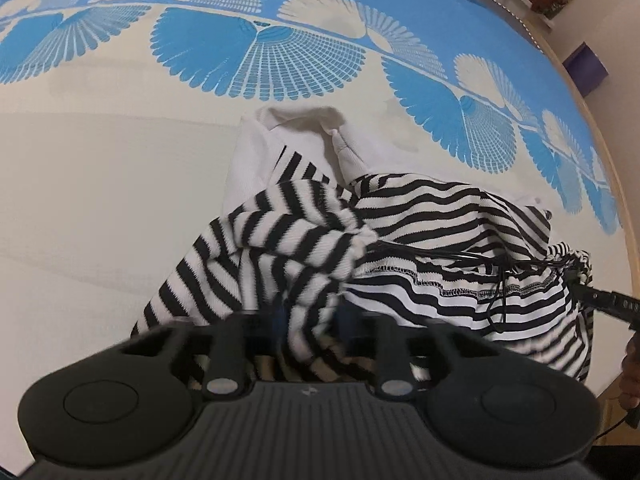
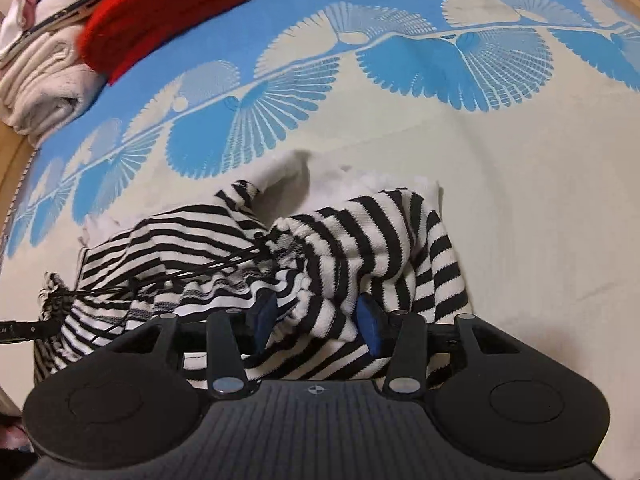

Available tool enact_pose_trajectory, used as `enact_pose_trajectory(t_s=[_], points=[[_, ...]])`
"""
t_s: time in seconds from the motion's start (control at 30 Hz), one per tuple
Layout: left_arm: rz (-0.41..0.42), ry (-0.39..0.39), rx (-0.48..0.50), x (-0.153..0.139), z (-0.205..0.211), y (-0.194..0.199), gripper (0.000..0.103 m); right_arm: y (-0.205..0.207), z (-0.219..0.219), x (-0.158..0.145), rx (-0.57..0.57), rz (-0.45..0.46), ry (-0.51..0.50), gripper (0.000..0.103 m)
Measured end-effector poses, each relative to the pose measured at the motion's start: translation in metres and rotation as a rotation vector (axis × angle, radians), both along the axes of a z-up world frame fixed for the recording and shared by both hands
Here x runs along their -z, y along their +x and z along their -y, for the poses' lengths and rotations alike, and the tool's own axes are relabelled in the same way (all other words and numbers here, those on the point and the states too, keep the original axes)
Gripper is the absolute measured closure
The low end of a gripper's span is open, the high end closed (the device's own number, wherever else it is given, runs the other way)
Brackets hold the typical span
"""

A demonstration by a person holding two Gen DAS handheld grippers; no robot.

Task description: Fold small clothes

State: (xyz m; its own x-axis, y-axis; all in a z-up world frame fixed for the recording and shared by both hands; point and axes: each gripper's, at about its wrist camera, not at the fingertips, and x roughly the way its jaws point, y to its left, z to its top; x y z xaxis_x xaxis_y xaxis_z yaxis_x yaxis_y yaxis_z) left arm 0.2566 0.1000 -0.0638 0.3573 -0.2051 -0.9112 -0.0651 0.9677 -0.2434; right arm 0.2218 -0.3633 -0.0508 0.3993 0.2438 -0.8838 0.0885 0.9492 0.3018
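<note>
A black-and-white striped garment point(image 1: 420, 232) lies bunched on the bedspread, with a plain white part point(image 1: 296, 136) at its far side. My left gripper point(image 1: 310, 320) has its blue pads around a fold of striped cloth that fills the gap between them. In the right wrist view the same garment point(image 2: 224, 248) is crumpled, and my right gripper point(image 2: 318, 316) has its blue pads point(image 2: 370, 322) on either side of a thick striped bunch. The other gripper's dark tip point(image 1: 600, 300) holds the garment's far right corner; it also shows in the right wrist view point(image 2: 24, 330).
The bedspread point(image 1: 100, 200) is cream with a blue fan-patterned band point(image 1: 260, 52) along its far side. Folded clothes, a red one point(image 2: 168, 4) and cream ones point(image 2: 44, 80), are stacked at the far left in the right wrist view. A purple box point(image 1: 586, 68) stands beyond the bed edge.
</note>
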Motion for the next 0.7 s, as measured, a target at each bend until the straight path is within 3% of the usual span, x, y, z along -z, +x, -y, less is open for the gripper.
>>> enact_pose_trajectory(t_s=[0.03,0.07,0.2,0.3,0.4,0.57,0.7], points=[[0.025,0.012,-0.003,-0.002,0.001,0.001,0.084,0.002,0.0,0.0,0.013,0.005,-0.005,0.085],[0.066,0.015,-0.015,-0.007,-0.002,0.001,0.085,0.002,0.002,-0.003,0.032,0.022,0.012,0.089],[0.305,-0.145,-0.199,-0.04,-0.032,0.005,0.086,0.006,0.014,-0.032,0.13,0.229,0.137,0.091],[0.406,-0.119,-0.226,-0.05,-0.027,0.016,0.086,0.015,0.011,-0.05,0.155,0.377,0.152,0.091],[0.432,-0.092,-0.242,-0.048,-0.019,0.031,0.086,0.031,-0.001,-0.055,0.167,0.445,0.086,0.091],[0.486,-0.09,-0.289,-0.049,-0.018,0.055,0.085,0.062,-0.008,-0.05,0.199,0.477,0.045,0.091],[0.347,-0.051,-0.295,-0.028,-0.014,0.083,0.081,0.086,-0.019,-0.033,0.184,0.434,-0.007,0.089]])
